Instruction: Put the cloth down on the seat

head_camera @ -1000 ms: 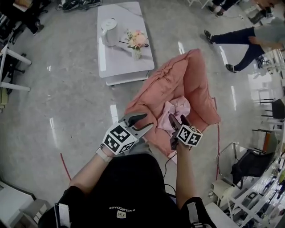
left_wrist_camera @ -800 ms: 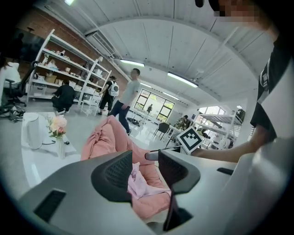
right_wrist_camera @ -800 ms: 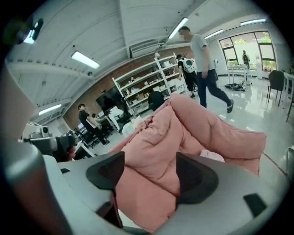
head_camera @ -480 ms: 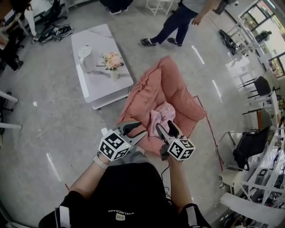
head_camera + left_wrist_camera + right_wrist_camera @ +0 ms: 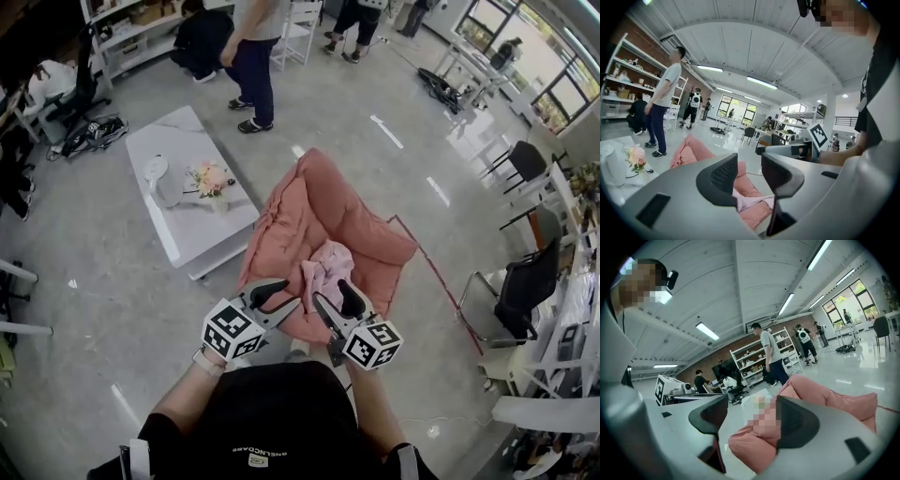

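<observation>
Standing over the salmon cushioned seat (image 5: 309, 202), the person holds both tools low and forward. Left gripper (image 5: 274, 300): jaws parted moderately, nothing between them; its own view shows only seat and cloth beyond the gap. Right gripper (image 5: 337, 302): jaws wide apart, likewise empty. Pale pink cloth (image 5: 324, 267) lies crumpled on the seat cushion, near its front edge, free of both tools. It sits just ahead of and between the two grippers, long axis running roughly away from the person toward the backrest; the right gripper looks nearer. Judgement: placement appears done; any tidying would fall to the right side. White low tabletop (image 5: 202, 239) stands left, apart.
</observation>
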A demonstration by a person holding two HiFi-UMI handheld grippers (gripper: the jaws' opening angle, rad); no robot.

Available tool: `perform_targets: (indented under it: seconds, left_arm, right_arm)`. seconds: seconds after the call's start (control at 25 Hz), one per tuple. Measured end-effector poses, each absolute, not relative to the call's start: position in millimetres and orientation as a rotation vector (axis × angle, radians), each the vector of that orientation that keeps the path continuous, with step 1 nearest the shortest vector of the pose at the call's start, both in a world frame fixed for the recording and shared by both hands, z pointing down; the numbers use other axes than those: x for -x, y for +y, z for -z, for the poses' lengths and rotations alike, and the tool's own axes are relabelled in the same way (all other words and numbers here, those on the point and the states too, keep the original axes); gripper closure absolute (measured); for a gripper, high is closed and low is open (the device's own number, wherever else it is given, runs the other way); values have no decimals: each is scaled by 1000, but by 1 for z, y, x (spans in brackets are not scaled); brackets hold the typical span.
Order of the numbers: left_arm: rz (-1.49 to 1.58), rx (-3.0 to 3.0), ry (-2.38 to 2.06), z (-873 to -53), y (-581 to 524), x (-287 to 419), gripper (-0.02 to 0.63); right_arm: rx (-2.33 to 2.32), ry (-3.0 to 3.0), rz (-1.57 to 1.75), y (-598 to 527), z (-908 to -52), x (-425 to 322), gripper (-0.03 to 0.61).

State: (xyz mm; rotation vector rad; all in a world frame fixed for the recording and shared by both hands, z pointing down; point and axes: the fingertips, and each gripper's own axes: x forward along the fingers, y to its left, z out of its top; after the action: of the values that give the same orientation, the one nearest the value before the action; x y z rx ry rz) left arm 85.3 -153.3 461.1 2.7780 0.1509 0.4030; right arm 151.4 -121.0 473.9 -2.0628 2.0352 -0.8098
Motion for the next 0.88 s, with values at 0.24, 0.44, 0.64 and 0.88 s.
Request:
perform_targets:
  seconds: [0.24,0.44,0.64,0.88]
  left_arm:
    - [-352,-2825,189,-430,-144,-91,467]
    - [-254,-2855,223,-407,-139,-89,511]
    - [-196,-2868,158,-392,-129,-93,569]
    - [-165,-2880,132,-386,-126,-84,597]
  right_arm:
    - [2066,2036,730,-98,-442,-145,235]
    - [2083,1977,661,-80,-424,-141,236]
    - [2119,1955,548,-53,-408,-145,257]
    - [2156,1905,483,-35,-401,-143,387]
